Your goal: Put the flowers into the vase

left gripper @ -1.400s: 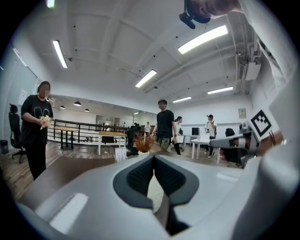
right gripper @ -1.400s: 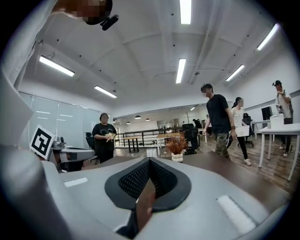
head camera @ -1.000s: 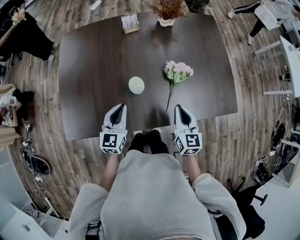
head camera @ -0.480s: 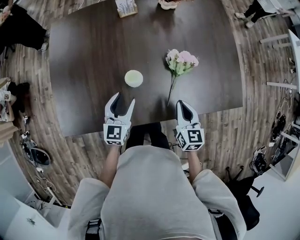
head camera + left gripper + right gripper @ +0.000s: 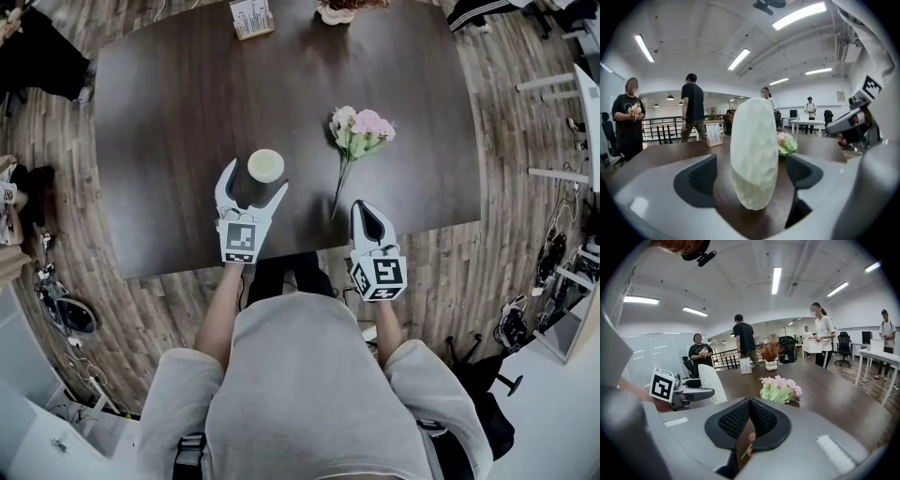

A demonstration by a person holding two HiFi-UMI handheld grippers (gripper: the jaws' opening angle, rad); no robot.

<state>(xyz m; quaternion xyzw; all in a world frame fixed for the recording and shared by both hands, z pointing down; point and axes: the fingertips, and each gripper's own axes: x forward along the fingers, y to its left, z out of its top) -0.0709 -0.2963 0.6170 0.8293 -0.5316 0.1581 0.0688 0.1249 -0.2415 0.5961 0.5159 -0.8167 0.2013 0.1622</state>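
A cream, egg-shaped vase (image 5: pixel 265 166) stands upright on the dark table (image 5: pixel 169 103). My left gripper (image 5: pixel 253 184) straddles it, and its jaws are opening. The vase (image 5: pixel 753 159) sits between both pads (image 5: pixel 700 181), with a gap on each side. A bunch of pink flowers (image 5: pixel 362 130) with green leaves lies flat to the vase's right, its stem running toward the near edge. My right gripper (image 5: pixel 364 210) is shut and empty, hovering just right of the stem's end. In the right gripper view the flowers (image 5: pixel 780 390) lie beyond the shut jaws, with the vase (image 5: pixel 712 383) at left.
A pot of dried plants (image 5: pixel 337 9) and a small card stand (image 5: pixel 248 18) sit at the table's far edge. Several people stand and walk beyond the table (image 5: pixel 693 105). Wooden floor surrounds the table; the near edge (image 5: pixel 309 246) runs just under my grippers.
My left gripper has moved forward to the vase and gone from shut to wide open around it. The right gripper stayed shut and sank slightly.
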